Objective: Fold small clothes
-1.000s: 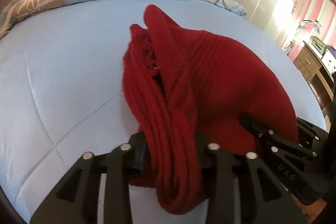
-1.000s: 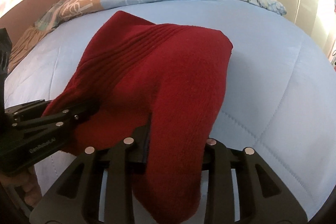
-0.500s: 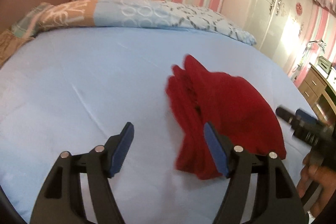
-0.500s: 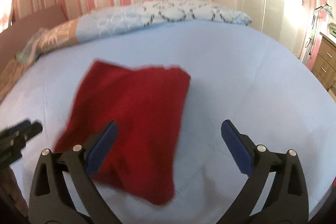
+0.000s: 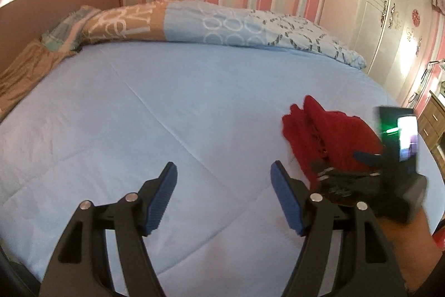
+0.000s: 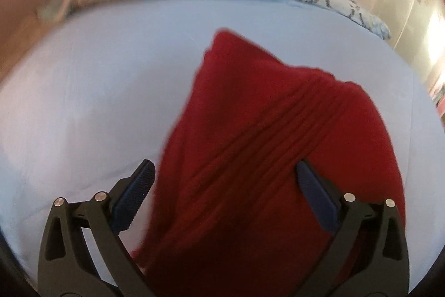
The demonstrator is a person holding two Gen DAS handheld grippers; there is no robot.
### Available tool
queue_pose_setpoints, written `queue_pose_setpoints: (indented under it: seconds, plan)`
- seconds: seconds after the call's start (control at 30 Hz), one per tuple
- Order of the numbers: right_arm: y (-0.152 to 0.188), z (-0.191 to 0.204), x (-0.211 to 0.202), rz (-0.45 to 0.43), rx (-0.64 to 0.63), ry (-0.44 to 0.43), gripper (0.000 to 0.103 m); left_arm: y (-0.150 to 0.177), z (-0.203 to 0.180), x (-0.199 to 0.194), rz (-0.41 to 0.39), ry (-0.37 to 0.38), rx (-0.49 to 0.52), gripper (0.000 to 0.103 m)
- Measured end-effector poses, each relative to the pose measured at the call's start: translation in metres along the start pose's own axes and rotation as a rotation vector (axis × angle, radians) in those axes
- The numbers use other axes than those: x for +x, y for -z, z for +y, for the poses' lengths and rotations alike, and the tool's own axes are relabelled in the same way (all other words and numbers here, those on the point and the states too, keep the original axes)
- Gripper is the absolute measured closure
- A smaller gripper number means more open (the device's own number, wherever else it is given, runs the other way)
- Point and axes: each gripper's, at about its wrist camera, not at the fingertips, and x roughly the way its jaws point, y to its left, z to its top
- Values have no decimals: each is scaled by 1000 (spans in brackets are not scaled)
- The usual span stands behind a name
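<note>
A second ago both my tongs were clenched on the red knit garment (image 6: 278, 152); now both have let go and it lies folded on the bed (image 5: 139, 107), so I judge this fold done. My left tongs (image 5: 222, 194) stand released over bare sheet near the bed's front edge, the garment off to their right. My right tongs (image 6: 225, 185) gape wide, the garment lying between the jaws, ungripped.
</note>
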Motion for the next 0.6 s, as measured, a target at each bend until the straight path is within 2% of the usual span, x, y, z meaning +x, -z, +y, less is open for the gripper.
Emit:
queue_pose_setpoints:
  seconds: [0.07,0.1,0.23,0.3,0.5,0.6]
  plan:
    - [-4,-1,-26,-44,9,25,3,-1,3,-12,-19,-7,15,13]
    - [-4,-2,-44,-68,11,33,3,-3,5,-18,-31,-12,28,13]
    - [-4,3,-80,-45,16,71,3,-6,6,-36,-45,-31,67,11]
    - [0,5,-98,-44,40,96,3,-5,5,-44,-46,-45,88,2]
    - [28,13,-146,-53,96,96,3,15,0,-65,-28,-67,174,2]
    - [39,21,-161,-60,79,98,3,25,0,-74,-9,-67,179,2]
